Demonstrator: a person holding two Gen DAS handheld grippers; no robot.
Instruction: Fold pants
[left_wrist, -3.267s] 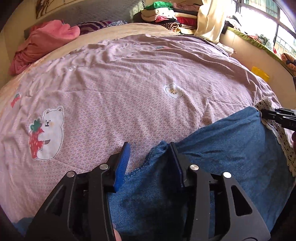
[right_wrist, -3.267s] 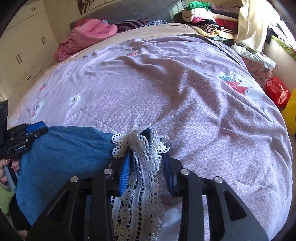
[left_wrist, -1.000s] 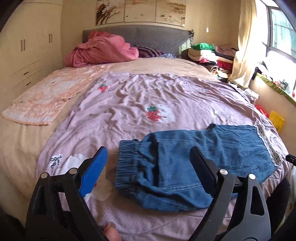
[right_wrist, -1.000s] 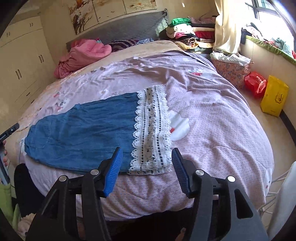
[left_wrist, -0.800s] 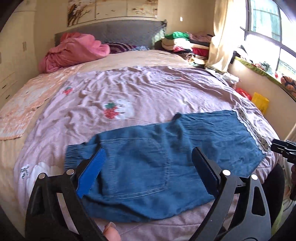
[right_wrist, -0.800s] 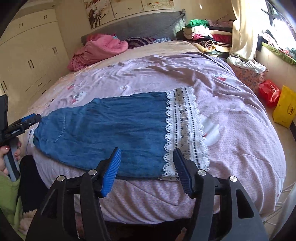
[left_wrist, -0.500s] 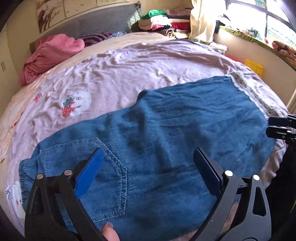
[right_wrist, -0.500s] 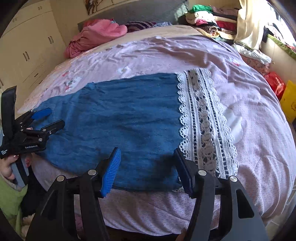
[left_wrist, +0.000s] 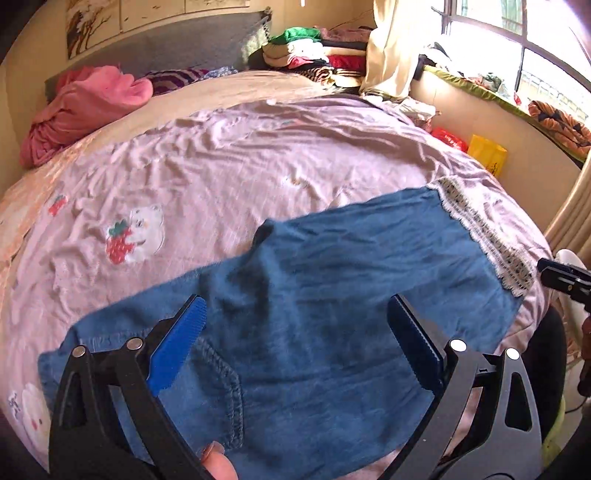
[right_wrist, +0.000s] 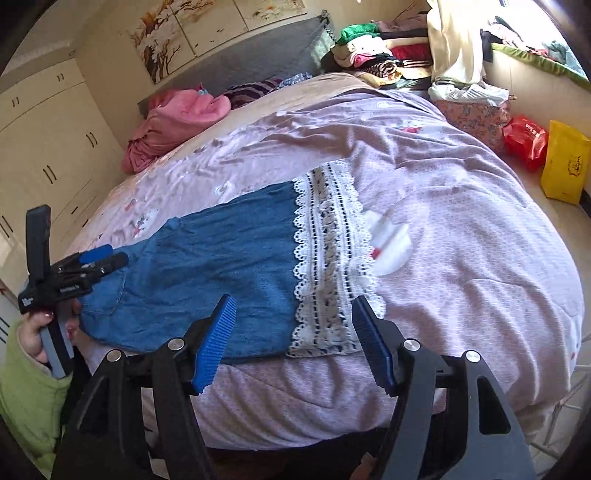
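The bed (right_wrist: 480, 240) fills both views, covered by a pinkish-purple quilt (left_wrist: 221, 166) with bear and strawberry patches. My pants (right_wrist: 221, 258), blue denim with a white lace cuff (right_wrist: 328, 258), lie flat across the near edge of the bed, running from lower left to centre of the right wrist frame, cuff end toward the right.

My left tool (left_wrist: 295, 347) hangs over the pocket end of the denim at the bottom of its frame, fingers wide apart and gripping nothing. My right tool (right_wrist: 295, 339) is likewise spread wide and empty, poised just short of the near hem beside the lace.

What could go wrong, as I judge it: the pants sit close to the bed's near edge, so a clumsy pinch or drag could pull them off. The quilt is soft and wrinkled, so a deep bite might catch bedding along with the denim. If I take only the top layer at the cuff, the fold would come out skewed.

The right wrist view shows the full length of the pants, the wardrobe (right_wrist: 48, 147) at upper left and my left tool from the side. The left wrist view alone shows the stitched back pocket (left_wrist: 221, 387) close up, and the window (left_wrist: 517, 48) at upper right.
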